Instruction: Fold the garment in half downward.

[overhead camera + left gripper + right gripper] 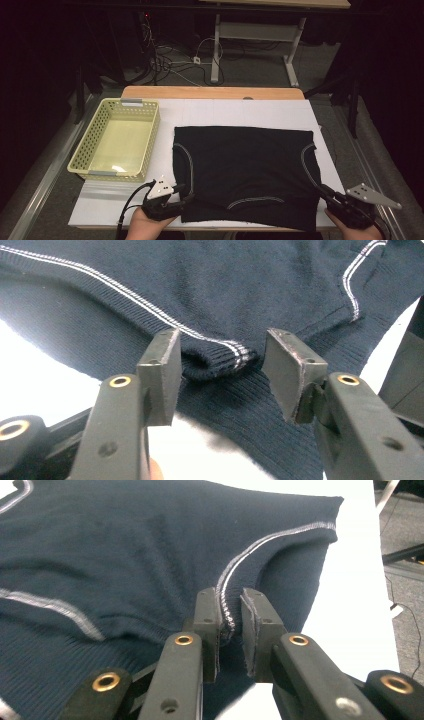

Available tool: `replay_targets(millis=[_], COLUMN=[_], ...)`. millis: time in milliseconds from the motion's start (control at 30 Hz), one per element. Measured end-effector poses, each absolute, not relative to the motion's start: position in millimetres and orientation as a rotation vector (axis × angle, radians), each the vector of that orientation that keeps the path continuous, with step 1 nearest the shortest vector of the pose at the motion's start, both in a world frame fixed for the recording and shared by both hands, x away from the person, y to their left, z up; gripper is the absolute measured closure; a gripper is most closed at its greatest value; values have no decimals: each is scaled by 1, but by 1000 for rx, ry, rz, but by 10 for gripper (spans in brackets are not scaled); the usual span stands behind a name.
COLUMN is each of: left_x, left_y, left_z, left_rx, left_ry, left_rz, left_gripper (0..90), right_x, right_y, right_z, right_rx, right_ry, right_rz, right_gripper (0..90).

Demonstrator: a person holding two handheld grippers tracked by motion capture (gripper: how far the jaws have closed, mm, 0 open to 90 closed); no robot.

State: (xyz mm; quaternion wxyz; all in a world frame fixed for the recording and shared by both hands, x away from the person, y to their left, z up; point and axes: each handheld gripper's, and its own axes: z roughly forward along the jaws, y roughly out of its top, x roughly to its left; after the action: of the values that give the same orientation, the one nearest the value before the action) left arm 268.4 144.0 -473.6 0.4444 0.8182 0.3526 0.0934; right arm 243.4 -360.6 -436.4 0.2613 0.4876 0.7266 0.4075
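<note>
A dark knit garment (245, 170) with white-stitched trim lies flat on the white table cover (240, 112). At the garment's near left corner is my left gripper (186, 196). In the left gripper view its jaws (220, 357) stand apart on either side of a folded, striped edge of the garment (225, 285), and the pads do not press on it. My right gripper (325, 194) is at the near right corner. In the right gripper view its jaws (231, 610) are nearly together on the white-trimmed armhole edge of the garment (125, 555).
A pale yellow perforated basket (80, 150) stands on the table's left, holding nothing. A wooden table edge (210, 92) runs along the back. Beyond it are desk legs (216, 50) and cables (170, 62) on the floor. Bare white cover lies behind the garment.
</note>
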Motion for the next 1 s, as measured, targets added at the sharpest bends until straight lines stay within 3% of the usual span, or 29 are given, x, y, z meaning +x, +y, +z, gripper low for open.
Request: replay_targets(millis=[200,367,433,733,833,967,1000], left_x=[272,274,275,269,268,262,261], left_y=[138,131,130,163,157,148,147], left_z=[-477,-480,-479,-473,-477,-466,-463], left_rx=[2059,2102,2096,2017,2049,2010,1996], left_ry=[877,856,849,910,905,931,928], left_rz=[234,259,266,261,256,339,347], left_gripper=[536,748,785,800,744,426,389], right_x=[231,235,236,227,227,223,221], right_y=[-358,-361,-361,-360,-360,-356,-354], right_z=[-458,-464,-468,-464,-471,-466,-462], right_rx=[1332,1325,1323,1293,1313,1292,1271], right_ry=[1975,1982,1988,1973,1992,1971,1959], right_rz=[1057,1049,1041,1094,1077,1103,1117], right_gripper=[790,778,773,777,766,651,651])
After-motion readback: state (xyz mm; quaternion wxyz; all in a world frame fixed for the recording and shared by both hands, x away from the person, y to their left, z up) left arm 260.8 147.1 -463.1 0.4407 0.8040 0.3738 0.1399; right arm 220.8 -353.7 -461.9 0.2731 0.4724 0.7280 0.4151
